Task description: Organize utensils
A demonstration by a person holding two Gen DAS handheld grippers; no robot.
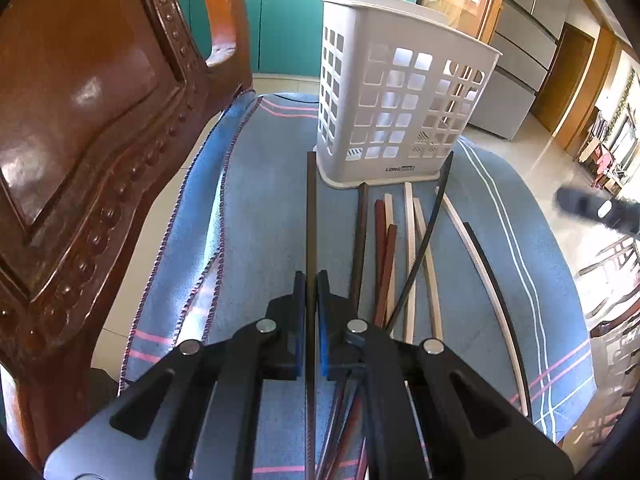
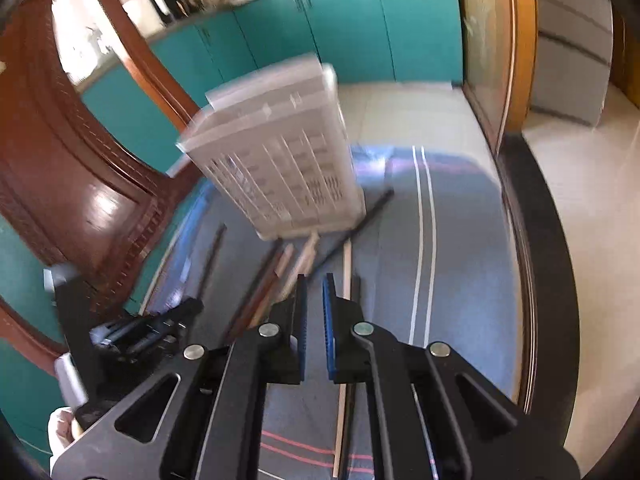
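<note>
My left gripper (image 1: pixel 311 280) is shut on a dark brown chopstick (image 1: pixel 311 208) that points toward the white slotted utensil holder (image 1: pixel 396 92) standing on the blue cloth. Several more chopsticks (image 1: pixel 408 248), dark, reddish and pale wood, lie side by side on the cloth to the right of it. My right gripper (image 2: pixel 313 284) is open and empty, hovering above the chopsticks (image 2: pixel 280 276) in front of the holder (image 2: pixel 280 152); this view is blurred. The left gripper (image 2: pixel 160 328) shows at the left of the right wrist view.
A blue striped cloth (image 1: pixel 260 200) covers the round table (image 2: pixel 548 280). A carved wooden chair back (image 1: pixel 80 140) stands close on the left. Teal cabinets (image 2: pixel 360 28) and a grey refrigerator (image 1: pixel 532 40) lie beyond the table.
</note>
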